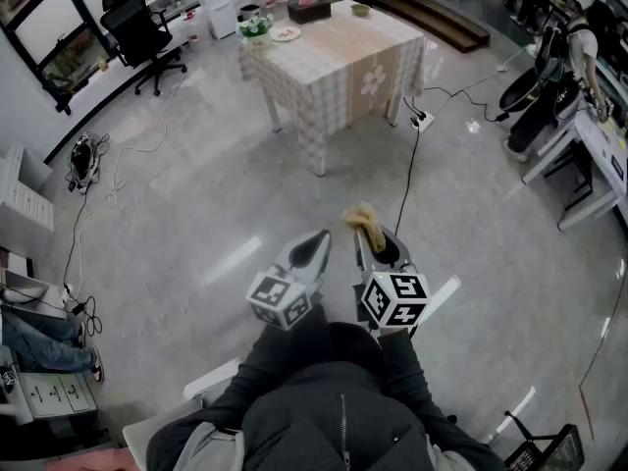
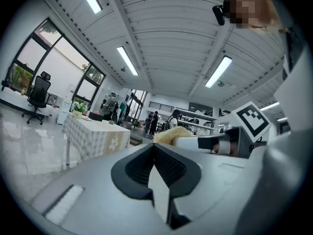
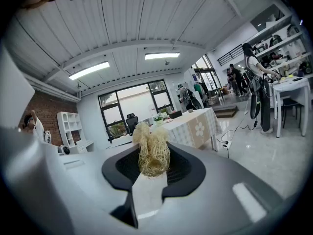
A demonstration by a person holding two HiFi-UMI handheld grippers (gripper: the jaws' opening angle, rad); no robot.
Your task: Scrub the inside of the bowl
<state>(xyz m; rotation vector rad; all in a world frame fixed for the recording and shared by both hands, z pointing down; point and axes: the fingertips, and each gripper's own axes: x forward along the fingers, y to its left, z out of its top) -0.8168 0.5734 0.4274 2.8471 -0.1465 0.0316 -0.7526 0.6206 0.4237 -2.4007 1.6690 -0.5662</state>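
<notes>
Approach step: your right gripper (image 1: 379, 243) has jaws clamped on a fibrous scrubber (image 3: 152, 153), your left gripper (image 1: 316, 243) has jaws together and empty, and what looks like the bowl (image 1: 361, 10) sits on the far bench (image 1: 339, 67), well apart, so you must close in first.

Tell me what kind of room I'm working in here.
Probably an open-plan lab or office: a cloth-covered table, a black office chair, and power cables trailing over the polished floor.

A dark zipped jacket (image 1: 334, 405); the grey left gripper (image 1: 322, 236) and right gripper (image 1: 374, 236) carry black-and-white marker cubes (image 1: 281, 299).
</notes>
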